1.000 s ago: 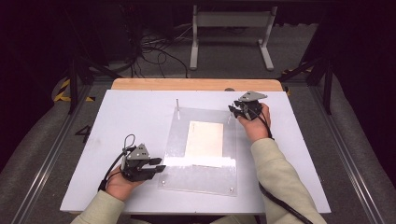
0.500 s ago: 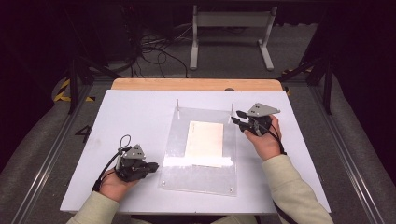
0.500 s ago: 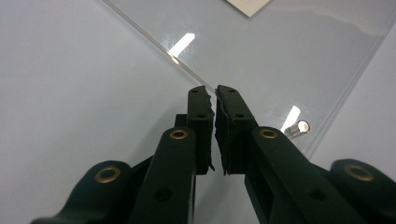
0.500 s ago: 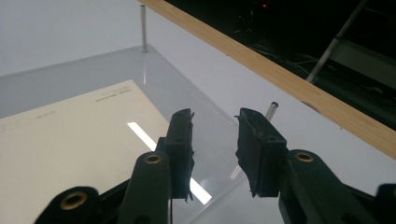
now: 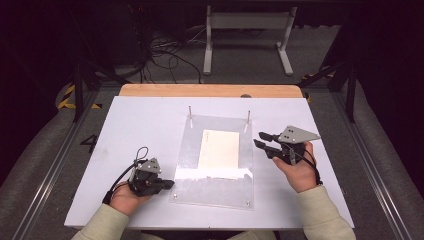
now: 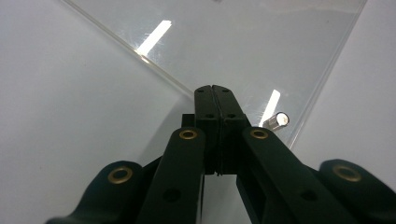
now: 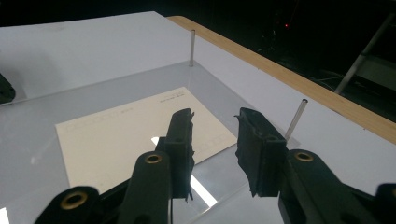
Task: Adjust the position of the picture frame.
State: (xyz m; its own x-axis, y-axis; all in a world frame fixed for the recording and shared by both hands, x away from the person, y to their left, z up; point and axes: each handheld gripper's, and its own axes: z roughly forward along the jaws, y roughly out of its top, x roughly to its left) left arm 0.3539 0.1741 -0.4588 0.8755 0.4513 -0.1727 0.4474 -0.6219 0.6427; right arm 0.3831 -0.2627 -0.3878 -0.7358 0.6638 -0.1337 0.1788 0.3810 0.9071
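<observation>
Two thin metal pins (image 5: 190,112) stand upright at the far corners of a clear acrylic plate (image 5: 217,191) lying flat on the matte white tabletop (image 5: 145,120), which has a wooden strip along its far edge. A cream sheet of paper (image 5: 219,149) lies at the plate's middle. Bare white surface runs wide on both sides. Beyond, the room is dark, with cables on the floor. The left gripper (image 5: 167,184) has just been closing; its jaws are pressed together with nothing between them, at the plate's near left corner. The right gripper (image 5: 260,140) hovers at the plate's right edge, jaws spread, empty.
</observation>
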